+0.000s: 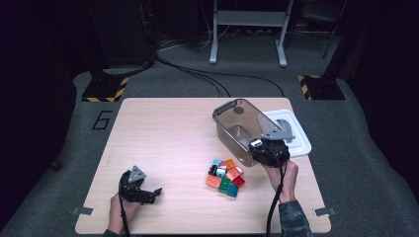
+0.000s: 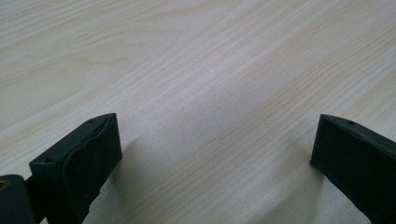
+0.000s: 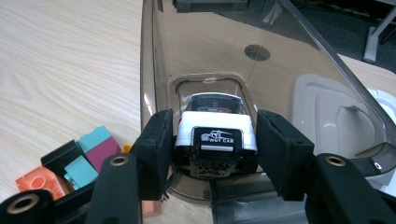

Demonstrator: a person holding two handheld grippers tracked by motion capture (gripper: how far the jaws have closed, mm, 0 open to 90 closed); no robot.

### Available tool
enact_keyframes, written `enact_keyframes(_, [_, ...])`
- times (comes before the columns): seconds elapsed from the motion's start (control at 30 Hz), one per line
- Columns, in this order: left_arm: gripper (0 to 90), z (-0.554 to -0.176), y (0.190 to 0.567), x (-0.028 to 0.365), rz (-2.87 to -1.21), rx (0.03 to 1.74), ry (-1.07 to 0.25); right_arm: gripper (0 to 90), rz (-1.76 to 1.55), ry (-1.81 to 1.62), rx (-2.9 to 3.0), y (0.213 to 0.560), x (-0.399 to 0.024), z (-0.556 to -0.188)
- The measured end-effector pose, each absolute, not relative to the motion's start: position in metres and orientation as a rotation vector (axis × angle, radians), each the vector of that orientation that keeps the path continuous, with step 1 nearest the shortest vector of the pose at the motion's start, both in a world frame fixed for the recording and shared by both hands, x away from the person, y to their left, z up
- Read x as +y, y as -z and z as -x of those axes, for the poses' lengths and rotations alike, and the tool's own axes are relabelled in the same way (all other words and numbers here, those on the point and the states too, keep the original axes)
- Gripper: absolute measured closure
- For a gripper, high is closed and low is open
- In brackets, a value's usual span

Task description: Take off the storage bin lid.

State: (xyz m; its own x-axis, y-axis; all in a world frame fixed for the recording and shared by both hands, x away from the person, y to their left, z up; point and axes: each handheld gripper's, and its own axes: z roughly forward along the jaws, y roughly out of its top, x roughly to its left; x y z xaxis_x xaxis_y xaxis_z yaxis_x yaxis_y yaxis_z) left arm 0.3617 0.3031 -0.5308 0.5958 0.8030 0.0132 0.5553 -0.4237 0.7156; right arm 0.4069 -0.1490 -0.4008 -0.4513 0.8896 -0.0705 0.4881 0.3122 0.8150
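The pale wooden table (image 1: 163, 133) runs out of the high view at its near edge, where the person's forearms enter. Toward its far right corner sits a smoky see-through bin (image 1: 237, 129), and just beyond it a white lid (image 1: 296, 136) lies flat, partly hidden behind the bin's wall. Near the right part of the near edge, a heap of coloured blocks (image 1: 226, 177) lies just beside the bin; in the right gripper view the heap is cut off by the black jaws.

The right gripper (image 3: 210, 147) is pinching a small white toy car (image 3: 215, 133) by its sides, over the bin's near rim. The car's underside is too dark to make out.

The left gripper (image 2: 212, 154) rests near the near left corner, jaws spread wide over bare wood, with nothing between them.
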Motion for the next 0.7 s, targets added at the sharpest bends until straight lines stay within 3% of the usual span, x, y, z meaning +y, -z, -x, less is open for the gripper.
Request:
enact_keyframes(0.1, [1.3, -0.362, 0.531, 0.303, -2.141, 1.070, -0.467, 44.4, -1.213, -1.011, 2.065, 0.401, -0.148, -0.405])
enact_keyframes(0.53, [1.3, -0.362, 0.531, 0.303, -2.141, 1.070, -0.467, 18.4, -1.180, -1.052, 2.089, 0.392, -0.143, -0.380])
enact_keyframes(0.7, [1.4, -0.362, 0.531, 0.303, -2.141, 1.070, -0.467, 14.4, -1.146, -1.060, 2.142, 0.395, -0.132, -0.365])
